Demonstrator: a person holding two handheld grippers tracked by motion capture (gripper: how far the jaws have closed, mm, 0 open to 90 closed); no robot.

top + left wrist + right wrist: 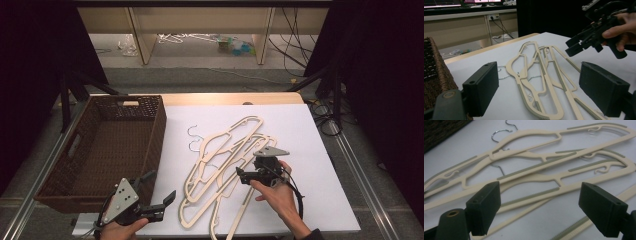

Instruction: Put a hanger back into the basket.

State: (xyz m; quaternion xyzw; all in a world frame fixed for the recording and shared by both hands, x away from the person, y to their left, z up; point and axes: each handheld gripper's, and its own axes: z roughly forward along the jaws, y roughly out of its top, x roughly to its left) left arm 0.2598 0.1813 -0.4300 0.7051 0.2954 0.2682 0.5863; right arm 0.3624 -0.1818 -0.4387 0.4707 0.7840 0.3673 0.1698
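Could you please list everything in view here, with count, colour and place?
hangers: a tangled pile, exact count unclear, cream with metal hooks, middle of the sheet
basket: one, dark brown wicker, left side of the table
sheet: one, white, covering the table
table: one, light wood, edge visible beyond the sheet
left tongs: one, black, open, near the table's front edge beside the basket
right tongs: one, black, open, over the hangers
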